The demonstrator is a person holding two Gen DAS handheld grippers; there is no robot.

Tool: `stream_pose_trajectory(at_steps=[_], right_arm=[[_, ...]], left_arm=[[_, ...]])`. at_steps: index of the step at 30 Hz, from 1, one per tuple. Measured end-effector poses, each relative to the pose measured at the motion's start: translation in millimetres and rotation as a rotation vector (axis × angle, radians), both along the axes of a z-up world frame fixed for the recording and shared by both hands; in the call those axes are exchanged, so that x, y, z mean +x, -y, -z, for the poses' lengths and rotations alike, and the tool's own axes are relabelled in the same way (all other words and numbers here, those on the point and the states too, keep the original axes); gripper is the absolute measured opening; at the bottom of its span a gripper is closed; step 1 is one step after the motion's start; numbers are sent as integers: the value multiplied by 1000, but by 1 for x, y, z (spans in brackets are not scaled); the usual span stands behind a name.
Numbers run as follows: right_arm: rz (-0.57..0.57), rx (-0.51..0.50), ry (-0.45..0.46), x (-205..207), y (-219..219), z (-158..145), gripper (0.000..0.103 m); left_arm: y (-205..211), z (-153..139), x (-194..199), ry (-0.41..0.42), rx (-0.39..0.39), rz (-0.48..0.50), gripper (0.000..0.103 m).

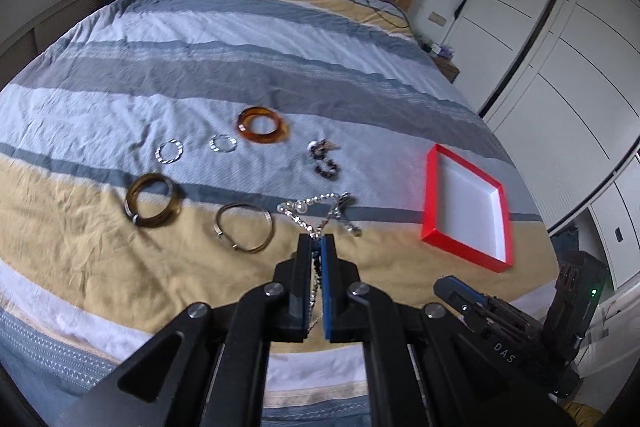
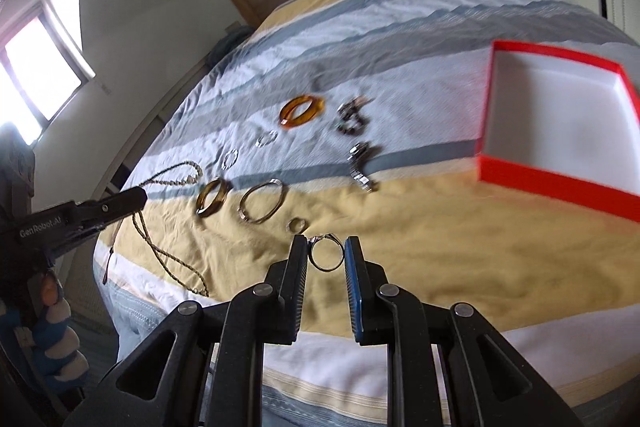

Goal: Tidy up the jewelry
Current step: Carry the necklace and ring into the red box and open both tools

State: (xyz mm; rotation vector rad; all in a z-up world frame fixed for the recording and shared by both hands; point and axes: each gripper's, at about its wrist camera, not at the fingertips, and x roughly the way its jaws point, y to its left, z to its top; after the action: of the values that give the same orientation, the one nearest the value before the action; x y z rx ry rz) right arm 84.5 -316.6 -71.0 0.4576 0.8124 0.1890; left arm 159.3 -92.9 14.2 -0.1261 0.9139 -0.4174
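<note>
Currently left gripper (image 1: 319, 239) has its jaws nearly closed, pinching a silver chain necklace (image 1: 308, 213); the chain runs between the pads and loops outward at 12 o'clock. Right gripper (image 2: 326, 245) is partly open, a silver ring (image 2: 327, 254) spanning the gap and touching both pads. Red box (image 2: 560, 183) with white interior lies on the striped bedspread (image 2: 440, 247) at 2 o'clock from the right gripper. Amber bangle (image 1: 262, 126), brown bangle (image 1: 151, 200), thin gold bangle (image 1: 245, 227), 2 small silver rings (image 1: 169, 151) and dark beads (image 1: 325, 163) lie apart on the bedspread at 10 to 12 o'clock.
</note>
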Motion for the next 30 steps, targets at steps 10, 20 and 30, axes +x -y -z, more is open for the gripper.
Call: stream_pose_trajectory(at_steps=[10, 20, 30], right_arm=[[189, -71, 45, -10, 104, -19, 19], [312, -150, 11, 21, 188, -3, 19], [269, -210, -138, 48, 206, 48, 18]], left_arm=[[159, -40, 36, 99, -24, 256, 4], [316, 4, 87, 115, 22, 418, 4], [313, 148, 89, -88, 275, 475, 4]])
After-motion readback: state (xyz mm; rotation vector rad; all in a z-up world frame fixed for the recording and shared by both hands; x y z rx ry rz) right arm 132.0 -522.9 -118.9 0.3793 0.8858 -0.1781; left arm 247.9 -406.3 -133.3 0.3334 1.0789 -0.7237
